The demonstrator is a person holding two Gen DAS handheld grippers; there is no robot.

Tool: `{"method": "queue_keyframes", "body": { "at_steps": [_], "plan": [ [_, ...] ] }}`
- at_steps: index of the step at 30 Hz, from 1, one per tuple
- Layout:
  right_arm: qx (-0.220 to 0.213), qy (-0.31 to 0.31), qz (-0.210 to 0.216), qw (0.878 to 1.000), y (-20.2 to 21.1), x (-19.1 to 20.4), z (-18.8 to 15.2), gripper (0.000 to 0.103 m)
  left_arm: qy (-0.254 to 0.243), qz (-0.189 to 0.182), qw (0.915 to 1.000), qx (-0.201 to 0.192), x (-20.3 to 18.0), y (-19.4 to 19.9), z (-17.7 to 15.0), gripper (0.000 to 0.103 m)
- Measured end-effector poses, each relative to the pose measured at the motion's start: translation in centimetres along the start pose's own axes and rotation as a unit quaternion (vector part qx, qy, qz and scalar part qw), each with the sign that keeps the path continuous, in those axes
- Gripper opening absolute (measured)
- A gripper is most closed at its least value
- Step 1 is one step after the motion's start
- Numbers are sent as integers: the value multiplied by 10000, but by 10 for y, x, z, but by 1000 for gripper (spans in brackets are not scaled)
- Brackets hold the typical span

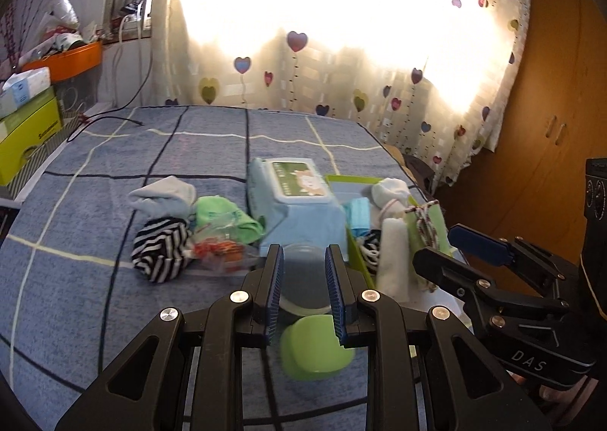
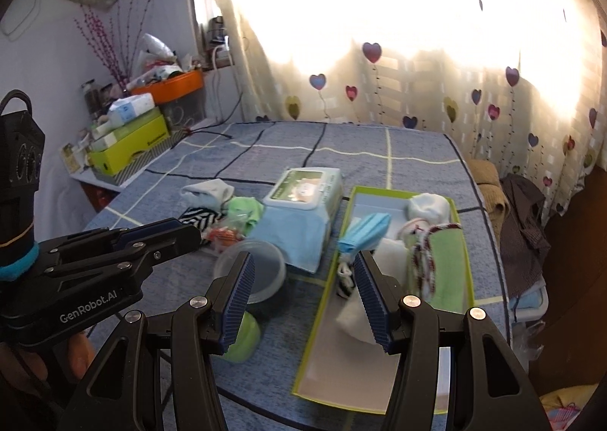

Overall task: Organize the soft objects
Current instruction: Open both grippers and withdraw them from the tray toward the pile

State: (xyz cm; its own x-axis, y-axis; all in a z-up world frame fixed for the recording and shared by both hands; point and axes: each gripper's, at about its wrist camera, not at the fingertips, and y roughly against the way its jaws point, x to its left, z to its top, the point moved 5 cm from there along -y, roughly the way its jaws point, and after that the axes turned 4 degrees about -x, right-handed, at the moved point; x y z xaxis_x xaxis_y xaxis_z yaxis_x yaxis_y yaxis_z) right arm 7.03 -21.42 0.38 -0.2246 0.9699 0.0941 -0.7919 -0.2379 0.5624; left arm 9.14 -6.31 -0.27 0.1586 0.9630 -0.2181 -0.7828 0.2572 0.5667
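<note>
Green tray (image 2: pixel 322 302) long axis running away from camera, left tongs (image 1: pixel 303 287) narrow, right tongs (image 2: pixel 299 298) wide, both empty

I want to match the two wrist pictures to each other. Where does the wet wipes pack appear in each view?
Left wrist view: the wet wipes pack is in the centre, just above the left hand-held gripper.
Right wrist view: the wet wipes pack is in the centre, left of the green tray.
Shared landmark: the clear round container in front of the pack.
</note>
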Motion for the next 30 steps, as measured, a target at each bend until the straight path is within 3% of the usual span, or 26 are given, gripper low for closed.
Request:
{"method": "queue_keyframes", "body": {
  "at_steps": [18,30],
  "plan": [
    [255,575,461,9970,-36,65,8,55,536,560,9970,-33,83,13,-11,24],
    [642,919,620,9918,-78,95,9,55,771,743,9942,135,125,-2,-17,24]
  ]
}}
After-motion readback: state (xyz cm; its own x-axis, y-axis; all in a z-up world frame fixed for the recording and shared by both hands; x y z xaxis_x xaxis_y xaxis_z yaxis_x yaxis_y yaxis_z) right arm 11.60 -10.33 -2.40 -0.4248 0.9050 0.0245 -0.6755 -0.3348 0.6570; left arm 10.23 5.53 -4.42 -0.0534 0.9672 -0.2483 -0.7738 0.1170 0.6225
